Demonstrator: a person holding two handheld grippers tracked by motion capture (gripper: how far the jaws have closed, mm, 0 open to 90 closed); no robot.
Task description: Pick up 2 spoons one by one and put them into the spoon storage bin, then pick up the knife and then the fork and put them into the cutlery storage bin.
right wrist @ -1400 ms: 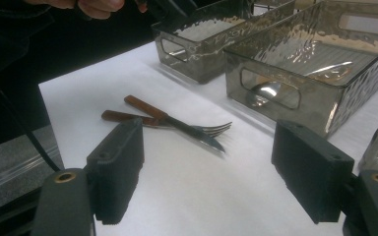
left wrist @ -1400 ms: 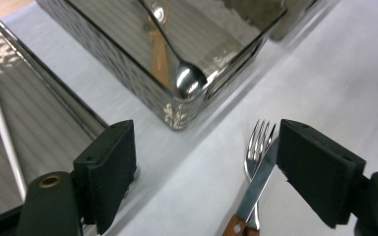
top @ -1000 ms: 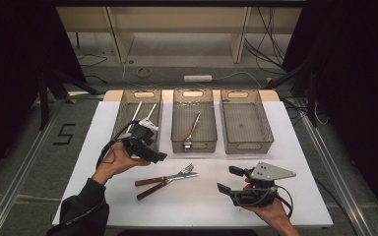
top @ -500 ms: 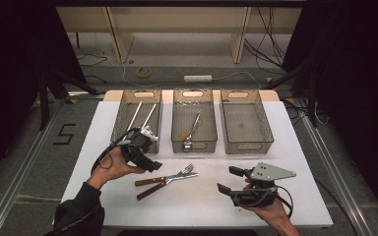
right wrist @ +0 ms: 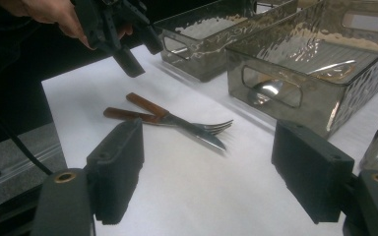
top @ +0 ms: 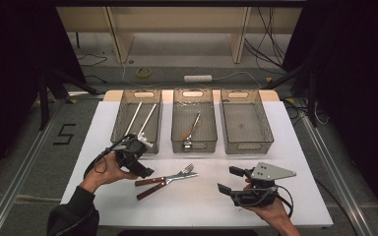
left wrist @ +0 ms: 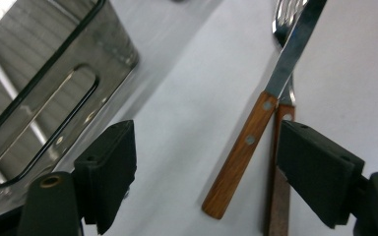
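Observation:
A knife [top: 170, 178] and a fork [top: 163, 183], both with wooden handles, lie crossed on the white table. My left gripper [top: 146, 172] hovers open just above their handle ends. In the left gripper view the knife handle [left wrist: 241, 152] and fork handle [left wrist: 278, 196] lie between the spread jaws of the left gripper [left wrist: 206, 182], nearer the right-hand one. My right gripper [top: 226, 179] is held open at the front right and points toward the cutlery. In its view the right gripper [right wrist: 206, 177] frames the knife [right wrist: 187, 125] and fork [right wrist: 211, 128], with the left gripper [right wrist: 128, 49] beyond them.
Three clear bins stand in a row behind the cutlery. The left bin [top: 119, 115] holds two white sticks [top: 140, 118]. A wooden-handled spoon [top: 191, 127] lies in the middle bin [top: 194, 146]. The right bin [top: 248, 147] looks bare. The table's front edge is close to both hands.
My left gripper has come down and forward from the left bin's front to the cutlery's handle ends. The right gripper and the cutlery have stayed put.

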